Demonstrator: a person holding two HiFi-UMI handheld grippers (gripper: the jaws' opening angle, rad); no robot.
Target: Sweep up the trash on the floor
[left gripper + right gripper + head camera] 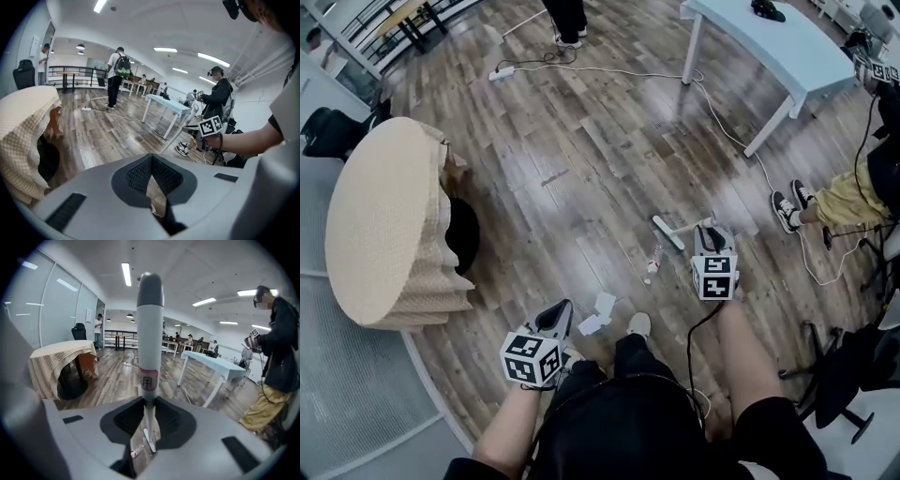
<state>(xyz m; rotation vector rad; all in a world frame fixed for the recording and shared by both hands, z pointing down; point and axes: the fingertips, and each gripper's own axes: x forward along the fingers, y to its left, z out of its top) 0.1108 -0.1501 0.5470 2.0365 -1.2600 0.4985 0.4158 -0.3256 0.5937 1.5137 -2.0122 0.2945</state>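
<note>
- The right gripper (710, 232) is clamped on the thin pole of a broom (150, 333). Its jaws are closed tight around the shaft just under the thicker grey grip, so the long handle stands steady and can be steered with one hand.
- The broom's narrow head (667, 232) rests on the wooden floor (581, 159) ahead of the person. It lies just beyond the trash, which probably lets a stroke pull the litter back toward the feet.
- The trash lies in two spots. A small bottle (652, 267) is near the broom head, and in the right gripper view it shows just beside the head, below the jaws. Crumpled white paper scraps (598, 317) lie closer in, just beside the person's shoe (639, 324).
- The left gripper (561, 317) hangs low on the person's left, near the paper scraps. Its jaws meet at the tips and nothing is between them, so it seems to be kept free for now.
- A round table with a checked cloth (384, 225) stands well apart on the left, clear of the sweeping path.
- Judging by this, the sweep has barely begun, since both pieces of litter are not yet gathered.
</note>
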